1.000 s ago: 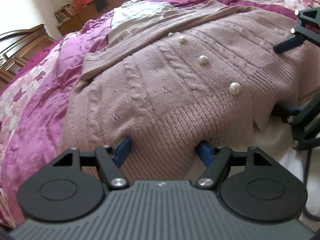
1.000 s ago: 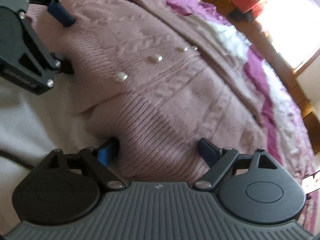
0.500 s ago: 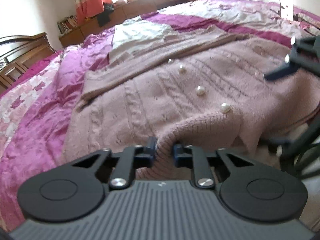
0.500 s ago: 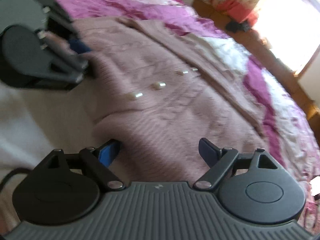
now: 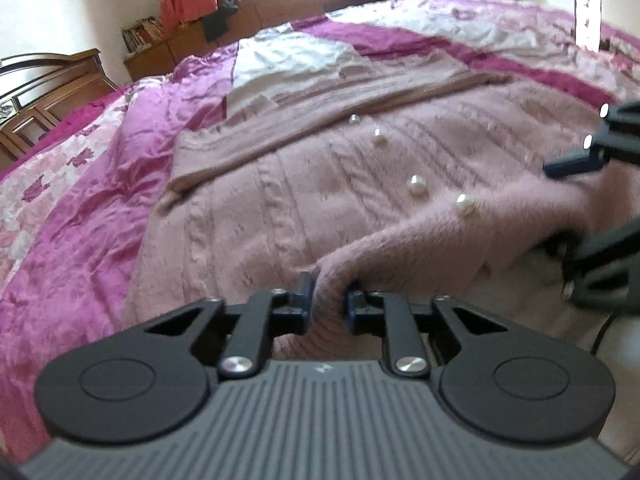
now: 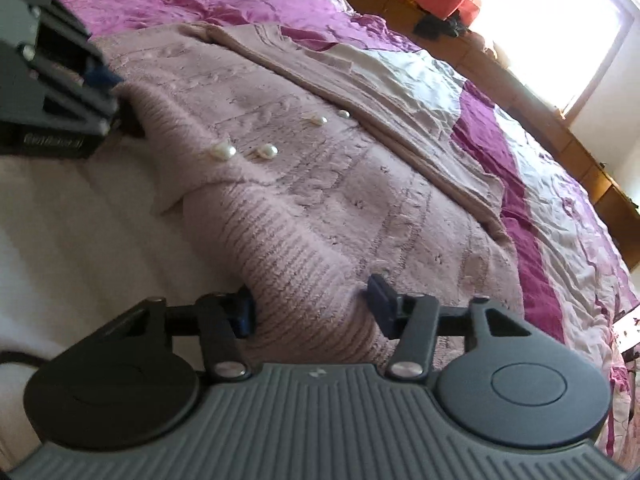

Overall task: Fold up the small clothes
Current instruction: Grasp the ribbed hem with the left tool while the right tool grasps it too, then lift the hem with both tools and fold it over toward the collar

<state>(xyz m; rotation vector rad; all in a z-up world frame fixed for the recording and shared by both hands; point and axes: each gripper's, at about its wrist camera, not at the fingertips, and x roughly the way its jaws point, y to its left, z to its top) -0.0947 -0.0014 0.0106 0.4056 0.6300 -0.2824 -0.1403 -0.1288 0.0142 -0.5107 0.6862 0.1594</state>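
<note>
My left claw [image 5: 327,300] has just pinched shut on the hem of the pink cardigan [image 5: 320,184] on the bed [image 5: 80,208]; my right claw [image 6: 312,304] has narrowed around the hem, not yet clamped; I judge lifting comes next.

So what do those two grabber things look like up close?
Each hand-held gripper, left and right, has a ribbed grey body, two round black discs, black linkage bars with silver screws, and blue finger pads. A thin dark cable trails beside the right one. No hands or sleeves show.
</note>
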